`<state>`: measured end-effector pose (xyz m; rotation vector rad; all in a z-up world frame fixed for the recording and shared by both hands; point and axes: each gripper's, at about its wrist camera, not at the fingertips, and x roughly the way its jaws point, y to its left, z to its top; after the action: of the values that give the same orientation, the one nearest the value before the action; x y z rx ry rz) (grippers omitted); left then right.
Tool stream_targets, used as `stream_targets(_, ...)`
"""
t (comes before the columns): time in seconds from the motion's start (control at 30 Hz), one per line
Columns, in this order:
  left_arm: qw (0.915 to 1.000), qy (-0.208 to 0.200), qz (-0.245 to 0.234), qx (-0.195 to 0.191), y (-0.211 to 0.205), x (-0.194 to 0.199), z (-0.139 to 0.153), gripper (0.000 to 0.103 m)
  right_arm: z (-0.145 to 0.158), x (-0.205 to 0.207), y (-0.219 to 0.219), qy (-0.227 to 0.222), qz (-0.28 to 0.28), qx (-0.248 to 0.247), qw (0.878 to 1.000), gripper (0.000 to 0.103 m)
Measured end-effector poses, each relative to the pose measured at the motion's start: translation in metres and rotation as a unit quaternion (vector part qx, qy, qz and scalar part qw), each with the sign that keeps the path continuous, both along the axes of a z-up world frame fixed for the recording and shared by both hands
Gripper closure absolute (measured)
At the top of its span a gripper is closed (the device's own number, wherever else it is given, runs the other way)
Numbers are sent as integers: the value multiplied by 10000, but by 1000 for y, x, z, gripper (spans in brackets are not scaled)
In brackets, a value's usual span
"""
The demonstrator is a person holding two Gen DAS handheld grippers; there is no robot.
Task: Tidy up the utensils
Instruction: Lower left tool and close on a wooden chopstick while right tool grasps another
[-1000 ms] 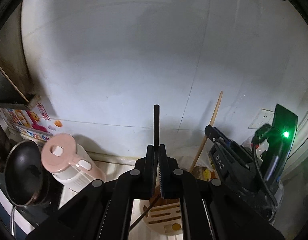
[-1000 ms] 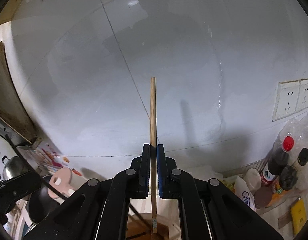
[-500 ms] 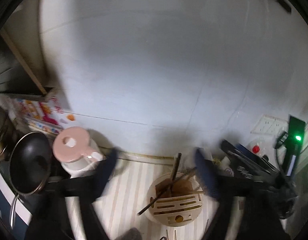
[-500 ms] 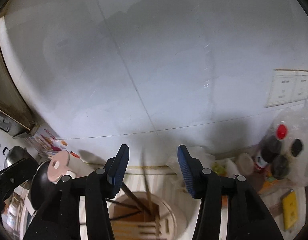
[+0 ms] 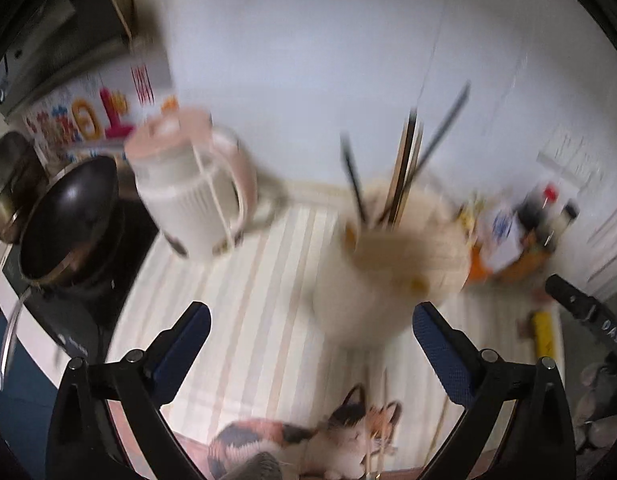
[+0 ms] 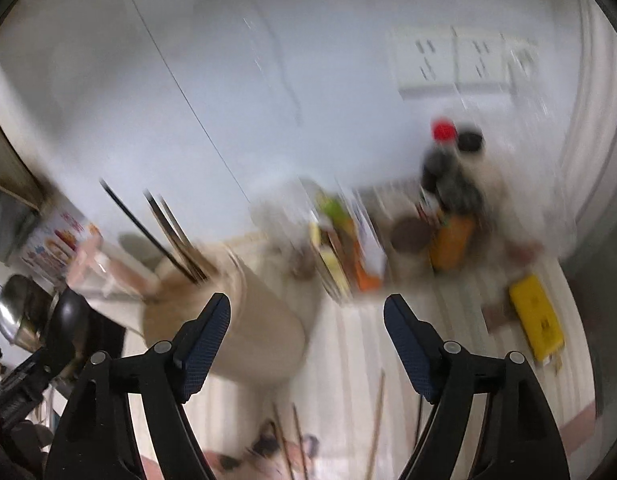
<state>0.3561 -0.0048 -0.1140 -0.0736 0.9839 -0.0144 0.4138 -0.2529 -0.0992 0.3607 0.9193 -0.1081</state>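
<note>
both chopsticks have left the jaws and now stand in the utensil holder (image 5: pixel 392 264). left gripper (image 5: pixel 311 330) and right gripper (image 6: pixel 307 326) have just been opening, empty. loose chopsticks (image 6: pixel 376 420), blurred, apparently remain; a hasty reach could tip the holder.

Pink-lidded kettle (image 5: pixel 192 188) beside black wok (image 5: pixel 68 220); yellow box (image 6: pixel 538 322) near blurred bottles (image 6: pixel 448 176)

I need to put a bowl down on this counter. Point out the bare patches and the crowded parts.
Bare: the striped mat between the pink-lidded white kettle and the round beige utensil holder; also the strip between holder and flat yellow object. Crowded: the back right corner with dark sauce bottles and packets; loose chopsticks lie near the front edge.
</note>
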Motion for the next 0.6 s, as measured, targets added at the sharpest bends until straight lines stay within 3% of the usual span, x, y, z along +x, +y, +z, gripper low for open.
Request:
stream_targets(0.13,9984,504,-160,212,-19,-13,-55,0,-52,-18,-10,541,-38,111,9985,26)
stream_targets(0.2,9951,941,-240,204,-30,-18,-90,0,-82,-25,-11,918,-8,215,9955,48)
stream_targets(0.3,9884,1478,-332,80,-42,-24,-134,1,-126,-35,-17,1473,52,416,9882,65)
stream_targets(0.37,9836,1753,-429,-7,-50,-27,-155,13,-152,-42,-18,1782,66,452,9829,70)
stream_targets(0.53,9704,2294,-759,19,-84,-31,-203,32,-201,-53,-17,2333,82,457,9713,70)
stream_targets(0.57,9688,2344,-798,47,-88,-30,-208,39,-208,-53,-18,2413,82,464,9693,70)
stream_targets(0.6,9670,2400,-845,122,-94,-29,-215,55,-214,-52,-17,2472,86,454,9679,70)
